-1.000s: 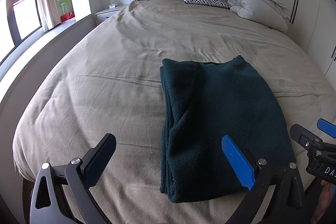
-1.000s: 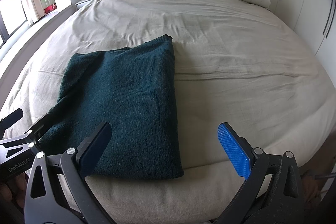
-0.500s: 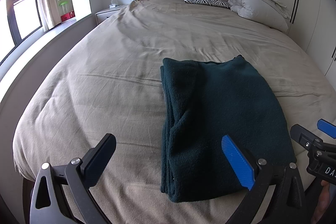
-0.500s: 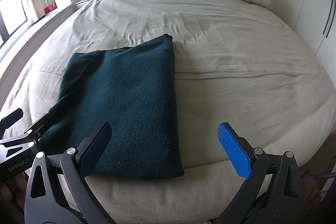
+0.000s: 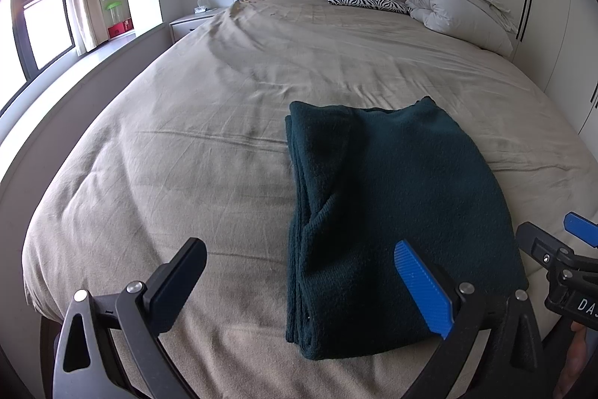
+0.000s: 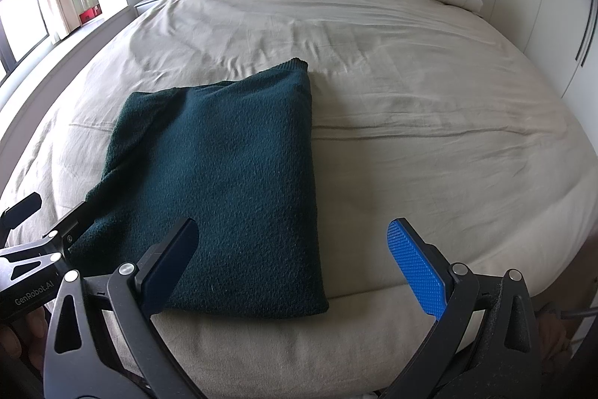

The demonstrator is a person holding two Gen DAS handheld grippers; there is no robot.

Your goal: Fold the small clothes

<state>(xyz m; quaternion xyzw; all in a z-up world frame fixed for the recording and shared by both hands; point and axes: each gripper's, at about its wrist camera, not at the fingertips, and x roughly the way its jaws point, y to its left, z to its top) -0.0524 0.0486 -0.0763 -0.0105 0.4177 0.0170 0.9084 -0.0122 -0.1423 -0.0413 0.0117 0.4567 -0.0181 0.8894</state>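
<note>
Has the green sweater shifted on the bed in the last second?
No. The green sweater keeps its place against the sheet crease and the bed edge.

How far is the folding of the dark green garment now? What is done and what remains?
Done: the dark green garment lies on the bed as a flat, layered rectangle, its stacked edges visible in the left wrist view. In hand: nothing; the left gripper and right gripper are both open and hold nothing. Left: possibly one more fold, though it may be finished; no other clothes to fold are in view.
</note>
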